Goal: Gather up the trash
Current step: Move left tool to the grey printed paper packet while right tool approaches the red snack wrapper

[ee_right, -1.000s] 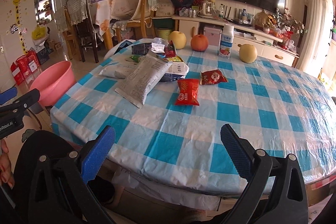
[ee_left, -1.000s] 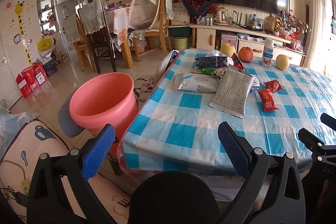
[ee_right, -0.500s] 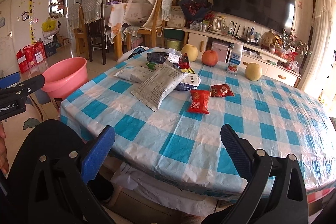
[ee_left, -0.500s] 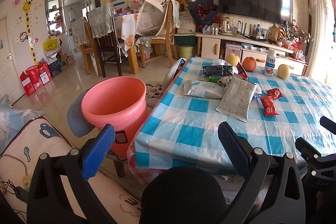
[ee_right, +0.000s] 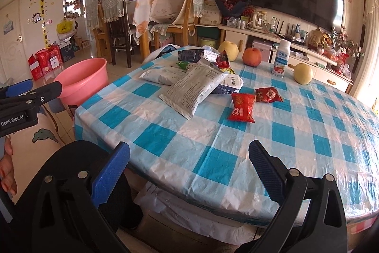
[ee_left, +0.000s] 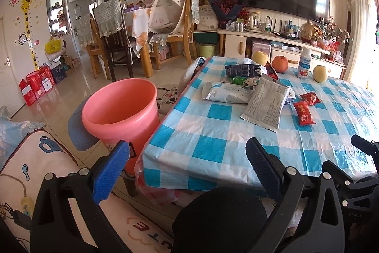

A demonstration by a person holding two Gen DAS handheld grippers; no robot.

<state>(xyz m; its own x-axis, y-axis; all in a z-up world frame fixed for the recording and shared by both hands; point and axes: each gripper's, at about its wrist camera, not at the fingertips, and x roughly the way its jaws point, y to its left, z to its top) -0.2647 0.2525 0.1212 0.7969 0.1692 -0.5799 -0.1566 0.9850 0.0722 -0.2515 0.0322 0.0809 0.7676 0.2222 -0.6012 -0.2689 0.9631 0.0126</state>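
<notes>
Both jaws apart, left gripper (ee_left: 187, 158) and right gripper (ee_right: 189, 158) empty, short of wrappers (ee_right: 196, 87); pink bucket (ee_left: 120, 110) waits left of table (ee_right: 236, 158) for drops.

Right gripper (ee_right: 189, 167) low in the frame, blue-padded jaws spread wide, nothing between them. Ahead, a blue-checked table (ee_right: 260, 134). At frame centre, a big grey snack bag (ee_right: 194, 89) lying over a white packet (ee_right: 163, 75). Just right of it, two red wrappers (ee_right: 242, 107) (ee_right: 267, 94) side by side. Farther back, an orange fruit (ee_right: 252, 57), a milk bottle (ee_right: 281, 58), two yellow fruits (ee_right: 303, 73) (ee_right: 228, 50). Pink bucket (ee_right: 80, 83) at left, beside the table. Left gripper (ee_right: 16, 91) poking in at the left edge.
</notes>
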